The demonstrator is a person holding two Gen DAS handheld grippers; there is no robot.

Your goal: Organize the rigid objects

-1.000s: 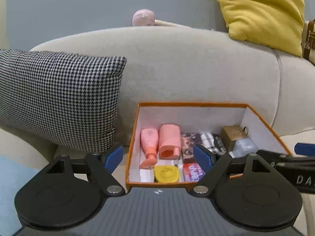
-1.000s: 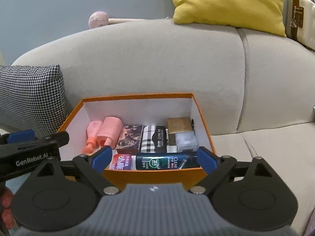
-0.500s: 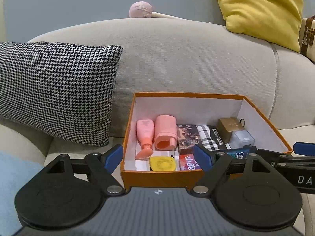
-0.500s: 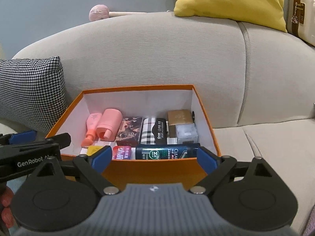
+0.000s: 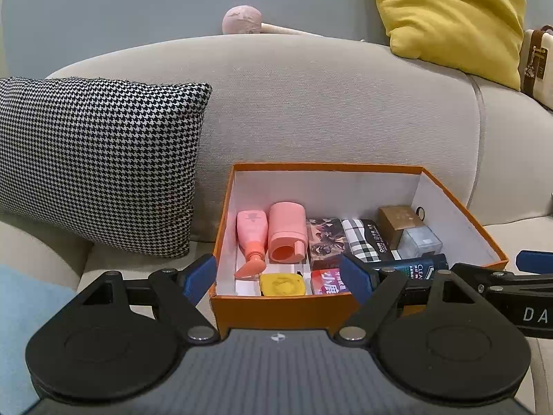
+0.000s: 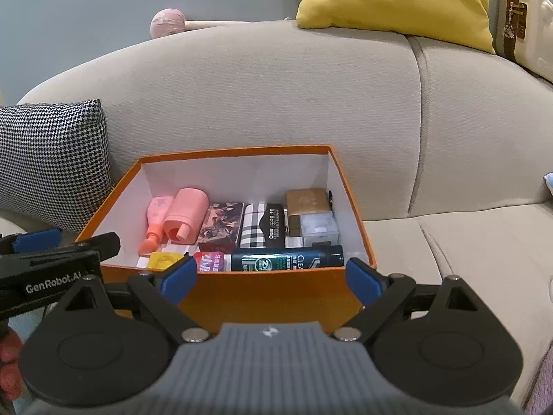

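Box: orange cardboard box (image 6: 262, 297), open top, white inside, standing on the seat of a grey fabric sofa (image 6: 276, 86) against its backrest; at 12 o'clock of both wrist cameras.
Back row: pink tube (image 5: 252, 238) with cap towards the camera; pink capsule-shaped case (image 5: 287, 231); dark printed carton (image 5: 325, 240); black-and-white plaid carton (image 6: 264, 224); gold carton (image 6: 307, 201); clear plastic cube (image 6: 318, 228). All lie flat, touching side by side.
Front row: yellow moulded item (image 5: 282, 284); red printed packet (image 5: 325, 282); dark green Clear bottle (image 6: 287, 258) lying lengthwise along the near wall.
Left gripper (image 5: 278, 275): jaws spread wide, empty, blue pads at the box's near left corner.
Right gripper (image 6: 271, 275): jaws spread wide, empty, pads flanking the near wall.
Cushions: houndstooth cushion (image 5: 96, 162) at 9 o'clock; yellow cushion (image 6: 394, 0) at 1 o'clock.
Obscured: red packet's print partly hidden by pads; box floor mostly covered.
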